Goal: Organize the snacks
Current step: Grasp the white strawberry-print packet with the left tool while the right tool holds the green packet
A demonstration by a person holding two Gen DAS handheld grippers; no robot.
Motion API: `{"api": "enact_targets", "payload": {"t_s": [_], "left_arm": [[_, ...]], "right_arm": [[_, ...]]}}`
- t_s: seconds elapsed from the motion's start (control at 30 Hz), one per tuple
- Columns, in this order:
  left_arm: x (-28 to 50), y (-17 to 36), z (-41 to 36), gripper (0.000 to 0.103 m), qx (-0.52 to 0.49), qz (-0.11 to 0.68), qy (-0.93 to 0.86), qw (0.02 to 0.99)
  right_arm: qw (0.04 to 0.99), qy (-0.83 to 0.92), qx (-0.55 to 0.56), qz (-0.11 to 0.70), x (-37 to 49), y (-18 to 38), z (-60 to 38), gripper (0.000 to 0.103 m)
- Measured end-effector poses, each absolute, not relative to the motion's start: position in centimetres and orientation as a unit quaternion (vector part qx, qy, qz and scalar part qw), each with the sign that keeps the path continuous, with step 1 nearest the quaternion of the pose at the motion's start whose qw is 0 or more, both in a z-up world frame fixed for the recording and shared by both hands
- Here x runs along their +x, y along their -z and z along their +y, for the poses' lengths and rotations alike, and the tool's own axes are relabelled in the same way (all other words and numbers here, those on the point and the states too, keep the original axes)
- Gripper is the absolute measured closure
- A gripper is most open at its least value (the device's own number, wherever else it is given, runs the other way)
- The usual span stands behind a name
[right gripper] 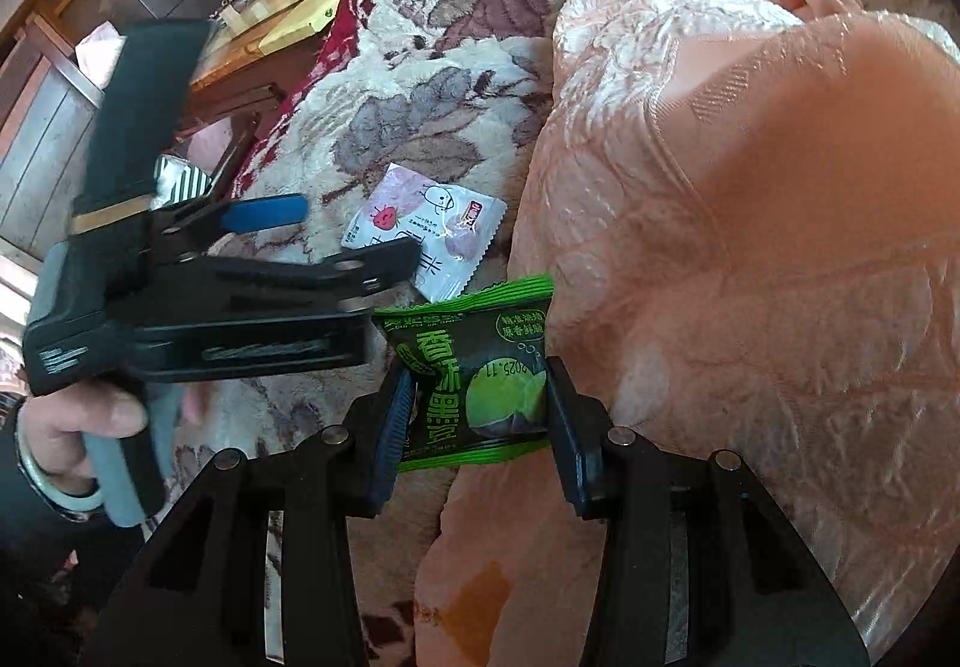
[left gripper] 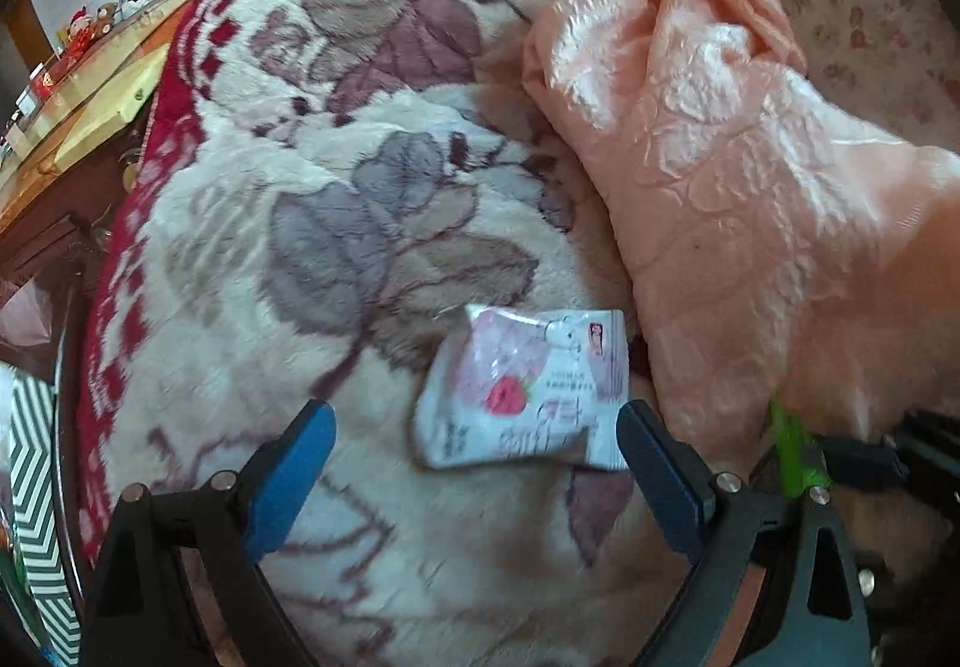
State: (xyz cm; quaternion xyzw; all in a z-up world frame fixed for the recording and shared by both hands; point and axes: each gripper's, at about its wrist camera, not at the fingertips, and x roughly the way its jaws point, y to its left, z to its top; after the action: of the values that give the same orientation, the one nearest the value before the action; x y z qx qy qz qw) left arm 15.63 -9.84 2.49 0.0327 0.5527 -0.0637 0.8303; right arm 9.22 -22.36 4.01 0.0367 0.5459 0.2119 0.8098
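Observation:
A white and pink strawberry snack packet (left gripper: 522, 391) (right gripper: 426, 229) lies flat on the floral blanket (left gripper: 336, 175). My left gripper (left gripper: 474, 421) (right gripper: 354, 235) hovers over it, open, with the packet between the blue fingers (left gripper: 300, 463) and nearest the right-hand one; whether the pad touches it I cannot tell. My right gripper (right gripper: 478, 376) is shut on a green and black snack packet (right gripper: 474, 385), held just above the blanket beside the peach quilt. A sliver of that green packet (left gripper: 795, 451) shows at the lower right of the left wrist view.
A crumpled peach quilt (left gripper: 750, 199) (right gripper: 750, 223) fills the right side. A wooden table (left gripper: 78, 109) with small items stands past the blanket's red border on the left. A striped box (left gripper: 36, 487) sits low on the left. A person's hand (right gripper: 102, 427) grips the left tool's handle.

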Motion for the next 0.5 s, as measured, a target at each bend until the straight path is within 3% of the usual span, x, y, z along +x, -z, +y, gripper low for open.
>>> {"api": "enact_targets", "payload": {"t_s": [0.2,0.5], "left_arm": [[16.7,-1.1,-10.4,0.008,0.041,0.563,0.058,0.824],[16.5,-2.2,-8.5,0.055,0.039,0.544,0.062,0.836]], "right_arm": [[0.806,-0.212,0.047,0.551,9.4,-3.7,-22.8,0.061],[0.803,-0.206,0.021,0.559,9.3,-3.2,-21.9,0.061]]}}
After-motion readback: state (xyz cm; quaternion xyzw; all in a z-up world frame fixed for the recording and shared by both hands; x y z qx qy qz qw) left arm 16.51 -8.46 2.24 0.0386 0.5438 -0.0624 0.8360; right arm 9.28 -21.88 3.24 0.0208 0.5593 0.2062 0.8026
